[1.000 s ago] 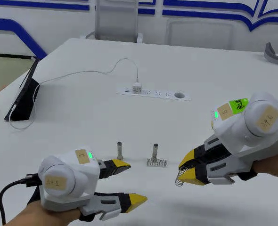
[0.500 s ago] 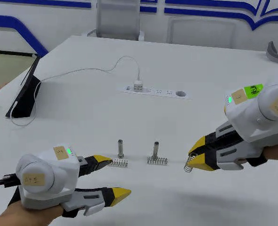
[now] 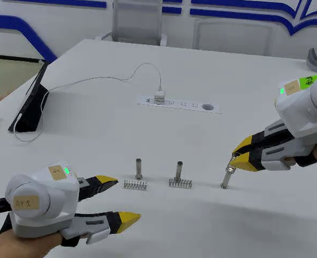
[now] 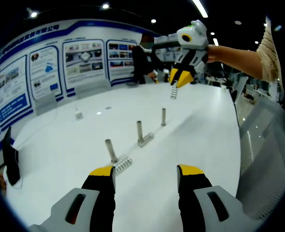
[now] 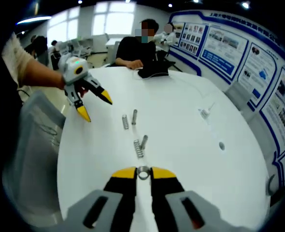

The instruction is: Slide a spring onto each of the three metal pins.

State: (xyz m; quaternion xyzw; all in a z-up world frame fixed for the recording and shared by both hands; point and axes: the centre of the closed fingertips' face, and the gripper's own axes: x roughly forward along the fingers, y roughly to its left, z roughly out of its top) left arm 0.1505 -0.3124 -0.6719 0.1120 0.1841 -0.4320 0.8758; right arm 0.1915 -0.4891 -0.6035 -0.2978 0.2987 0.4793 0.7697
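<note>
The right gripper (image 3: 238,157) fingers grasp a spring (image 5: 143,172) above the rightmost pin (image 3: 225,179); the left gripper (image 3: 125,199) fingers are released.

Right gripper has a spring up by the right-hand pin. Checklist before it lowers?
1. Grip: right gripper shut on the spring: ok.
2. Spring lined up over the right pin: cannot tell. In the head view its lower end sits at the pin top, but the left gripper view shows a gap.
3. Right pin upright and bare: ok.
4. Left gripper open, clear of the pins: ok.
5. Left pin and middle pin loaded: not ok. Both are bare; one loose spring lies beside the left pin, another beside the middle pin.
</note>
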